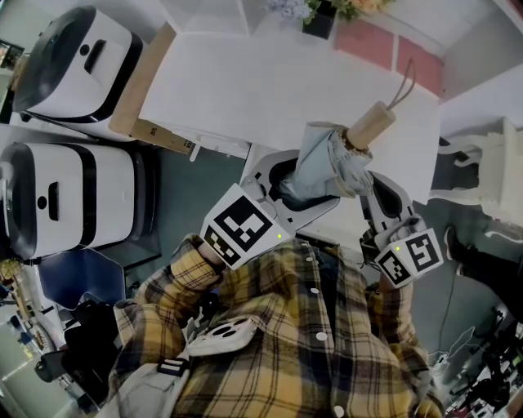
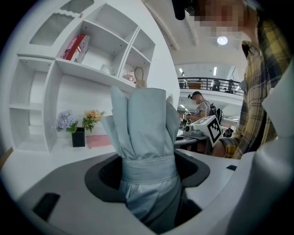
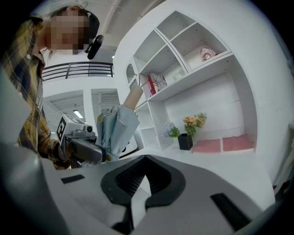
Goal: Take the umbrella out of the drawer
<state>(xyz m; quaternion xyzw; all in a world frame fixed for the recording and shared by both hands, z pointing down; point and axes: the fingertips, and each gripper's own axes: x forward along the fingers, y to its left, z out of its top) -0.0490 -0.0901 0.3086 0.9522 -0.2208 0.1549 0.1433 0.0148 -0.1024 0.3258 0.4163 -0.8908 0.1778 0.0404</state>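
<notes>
A folded pale-blue umbrella (image 1: 331, 167) with a wooden handle (image 1: 372, 124) and a cord loop is held up over the front edge of the white desk (image 1: 270, 90). My left gripper (image 1: 306, 184) is shut on the umbrella's strapped middle, with the handle end pointing away from me. In the left gripper view the umbrella (image 2: 144, 137) fills the space between the jaws of the left gripper (image 2: 149, 183). My right gripper (image 1: 391, 204) hangs just right of it, apart and empty. In the right gripper view the right gripper (image 3: 142, 183) has its jaws together, and the umbrella (image 3: 115, 128) shows at the left.
A white shelf unit (image 2: 92, 59) rises behind the desk, with a black flower pot (image 1: 319, 16) and pink pads (image 1: 384, 45) at its foot. Two white appliances (image 1: 78, 61) (image 1: 65, 196) stand on the left. A white chair (image 1: 490, 171) is at the right.
</notes>
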